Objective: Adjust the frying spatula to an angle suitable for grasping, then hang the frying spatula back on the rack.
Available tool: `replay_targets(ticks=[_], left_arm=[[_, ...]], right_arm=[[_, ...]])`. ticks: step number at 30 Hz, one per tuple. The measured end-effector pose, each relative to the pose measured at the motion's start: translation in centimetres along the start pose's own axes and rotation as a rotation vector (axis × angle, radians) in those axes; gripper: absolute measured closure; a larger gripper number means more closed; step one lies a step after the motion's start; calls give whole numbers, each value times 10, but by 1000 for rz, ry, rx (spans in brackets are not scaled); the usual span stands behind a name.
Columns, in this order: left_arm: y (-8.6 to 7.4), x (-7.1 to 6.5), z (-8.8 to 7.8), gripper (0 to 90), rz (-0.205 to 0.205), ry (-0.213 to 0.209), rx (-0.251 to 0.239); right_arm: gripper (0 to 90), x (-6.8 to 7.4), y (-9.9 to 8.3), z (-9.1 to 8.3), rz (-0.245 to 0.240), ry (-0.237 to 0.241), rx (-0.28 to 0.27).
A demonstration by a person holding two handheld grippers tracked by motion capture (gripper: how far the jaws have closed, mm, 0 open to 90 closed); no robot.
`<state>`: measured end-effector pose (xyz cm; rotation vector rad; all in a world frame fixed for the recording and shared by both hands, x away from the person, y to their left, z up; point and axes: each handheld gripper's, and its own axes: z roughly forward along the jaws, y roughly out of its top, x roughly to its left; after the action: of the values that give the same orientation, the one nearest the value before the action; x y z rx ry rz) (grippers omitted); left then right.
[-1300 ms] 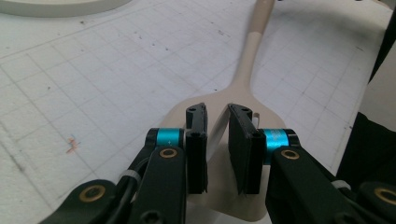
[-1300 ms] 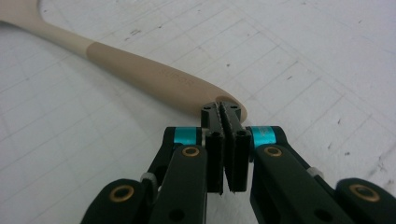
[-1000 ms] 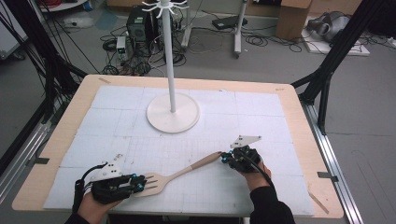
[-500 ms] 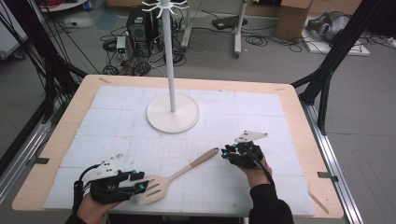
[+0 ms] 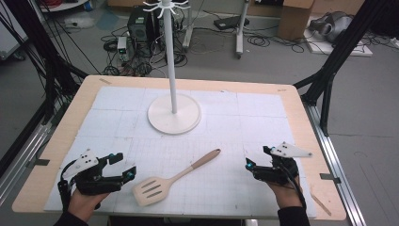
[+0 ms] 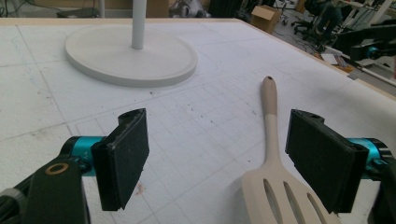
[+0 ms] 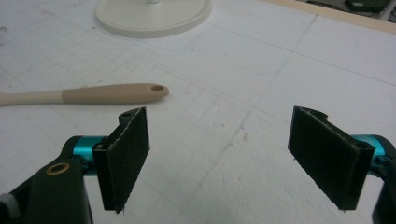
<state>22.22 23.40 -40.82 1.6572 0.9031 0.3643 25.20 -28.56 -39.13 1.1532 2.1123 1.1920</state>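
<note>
Two tools sit low on the table [image 5: 56,141], our left tool [image 5: 123,168] released beside the spatula [image 5: 174,179] blade, the stand [image 5: 174,113] behind, our right tool [image 5: 248,165] released off the handle; we judge pinching the handle squarely works best.

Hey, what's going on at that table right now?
Left gripper and right gripper open, holding nothing. Beige slotted wooden spatula flat on the mat between them. White round-based stand behind, clear.

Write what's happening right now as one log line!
left tool: open, empty | right tool: open, empty | spatula: flat on mat between both, untouched | stand: upright behind
</note>
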Motion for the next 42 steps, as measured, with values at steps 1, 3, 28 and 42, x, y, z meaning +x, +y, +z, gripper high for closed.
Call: replay_targets(ticks=[1,3,28,42], left_arm=[[0,0,0,219,2,6,-5],[2,1,-2,218,10,20,-23],[4,3,-2,201,38,44,-47],[9,4,9,214,28,5,12]], right_arm=[[186,-1,-3,-4,1,-9,0],[166,-5,-12,-13,20,-33,-15],[159,-20,-24,-49,78,-146,-138],[159,-15,-21,-43,72,-133,-134]])
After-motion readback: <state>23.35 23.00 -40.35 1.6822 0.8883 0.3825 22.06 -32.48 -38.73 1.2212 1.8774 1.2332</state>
